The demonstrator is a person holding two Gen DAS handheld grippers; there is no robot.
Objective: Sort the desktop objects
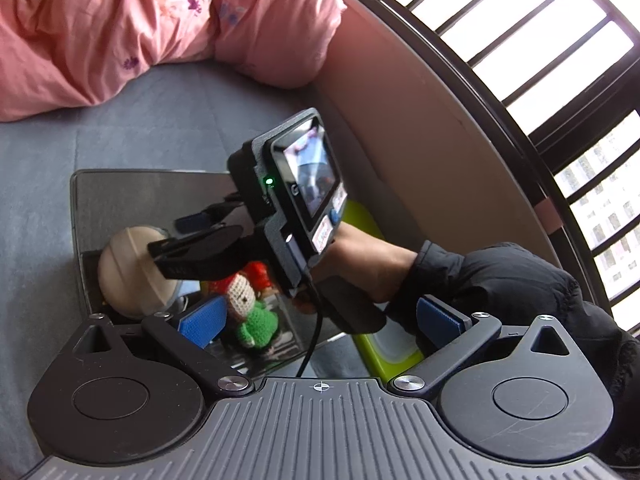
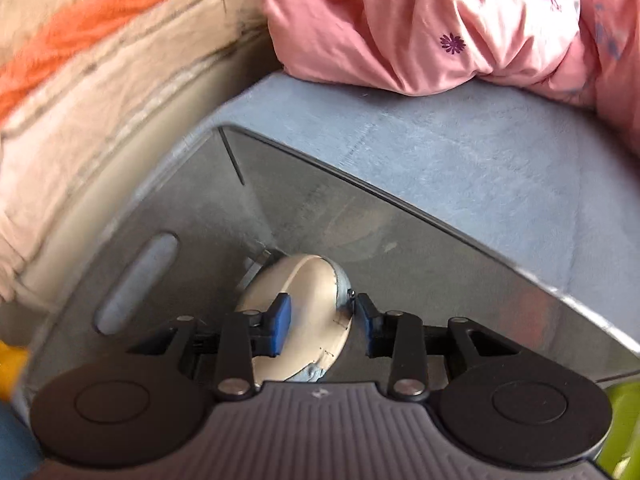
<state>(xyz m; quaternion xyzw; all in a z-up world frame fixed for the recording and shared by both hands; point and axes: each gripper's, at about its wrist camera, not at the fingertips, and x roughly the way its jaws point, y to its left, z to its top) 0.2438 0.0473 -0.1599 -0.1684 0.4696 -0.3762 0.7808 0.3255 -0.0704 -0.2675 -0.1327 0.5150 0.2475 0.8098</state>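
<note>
A clear plastic box [image 1: 76,208] [image 2: 360,188] stands on the grey-blue bed cover. Inside it a round cream disc [image 1: 124,272] [image 2: 312,296] stands on edge. My right gripper [image 2: 324,328] [image 1: 176,242] reaches down into the box, its blue pads [image 2: 280,328] pressed on the disc's two sides. A crocheted doll [image 1: 248,304] with red hair and a green dress appears to lie in the box next to the disc. My left gripper [image 1: 320,322] hovers over the box's near side, wide open, nothing gripped. A hand in a black sleeve [image 1: 480,276] holds the right gripper.
A pink duvet [image 1: 120,32] [image 2: 440,20] is bunched beyond the box. An orange-striped blanket [image 2: 80,60] lies to its left. A lime-green object [image 1: 396,356] [image 2: 620,420] sits at the box's right side. A barred window [image 1: 560,60] runs along the right.
</note>
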